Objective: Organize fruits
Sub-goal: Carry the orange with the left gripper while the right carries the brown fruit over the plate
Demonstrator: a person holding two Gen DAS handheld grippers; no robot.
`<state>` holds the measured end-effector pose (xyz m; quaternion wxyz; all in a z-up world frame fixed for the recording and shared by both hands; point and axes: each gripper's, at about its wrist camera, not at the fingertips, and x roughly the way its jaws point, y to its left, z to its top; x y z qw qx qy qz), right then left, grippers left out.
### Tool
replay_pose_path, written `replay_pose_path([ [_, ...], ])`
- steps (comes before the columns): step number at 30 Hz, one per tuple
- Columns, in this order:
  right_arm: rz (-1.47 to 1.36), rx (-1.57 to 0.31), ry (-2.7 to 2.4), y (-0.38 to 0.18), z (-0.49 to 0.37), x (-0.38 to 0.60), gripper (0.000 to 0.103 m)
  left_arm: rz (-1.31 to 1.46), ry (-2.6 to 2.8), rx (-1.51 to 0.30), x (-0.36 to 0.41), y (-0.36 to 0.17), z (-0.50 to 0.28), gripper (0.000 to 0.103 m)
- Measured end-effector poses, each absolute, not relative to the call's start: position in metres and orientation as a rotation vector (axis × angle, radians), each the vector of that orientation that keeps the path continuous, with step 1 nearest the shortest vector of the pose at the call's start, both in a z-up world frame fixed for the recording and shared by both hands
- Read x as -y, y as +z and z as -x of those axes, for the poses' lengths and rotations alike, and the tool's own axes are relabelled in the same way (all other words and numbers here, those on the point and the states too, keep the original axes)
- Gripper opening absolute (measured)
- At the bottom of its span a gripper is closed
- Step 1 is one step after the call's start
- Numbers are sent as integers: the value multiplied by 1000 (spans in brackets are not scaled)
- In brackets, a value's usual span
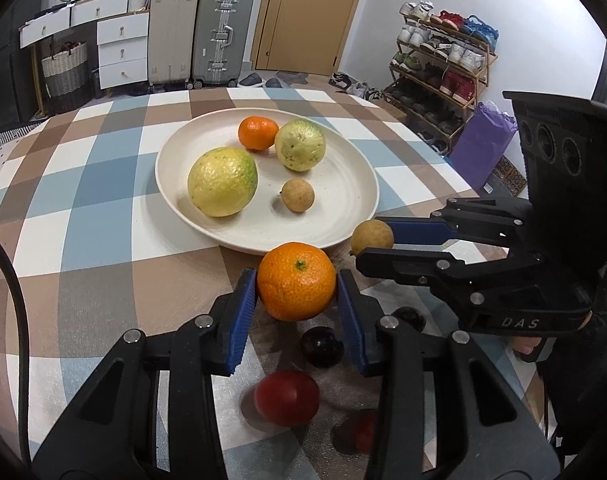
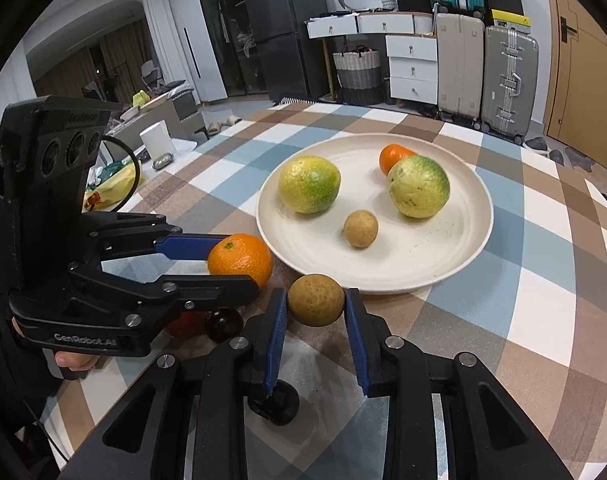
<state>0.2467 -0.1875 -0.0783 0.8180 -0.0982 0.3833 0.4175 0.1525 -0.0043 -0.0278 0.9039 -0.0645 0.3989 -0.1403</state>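
- Landmark: round cream ceramic plate (image 1: 359,184) on the checked brown, blue and white tablecloth (image 1: 83,240).
- Left gripper (image 1: 296,285): blue pads pinching a round orange mandarin (image 1: 296,280) on both sides, just off the plate's near rim.
- Right gripper (image 2: 316,302): pads clamped on a small tan-brown round fruit (image 2: 315,300), also just beside the near rim, to the right of the mandarin.
- On the plate: 2 large yellow-green citrus fruits (image 1: 222,182), 1 small orange mandarin at the far side (image 1: 258,133), 1 small tan fruit (image 1: 298,195) near the centre.
- Nearer than the plate, under the left gripper: 2 dark round plums (image 1: 321,346) and a red fruit (image 1: 286,398) on the cloth.
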Motion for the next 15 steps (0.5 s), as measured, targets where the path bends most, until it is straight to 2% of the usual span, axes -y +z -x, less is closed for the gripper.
replay_pose_path([
  [15, 115, -734, 785, -66, -260, 205, 30, 206, -209, -760, -19, -16, -148, 37],
])
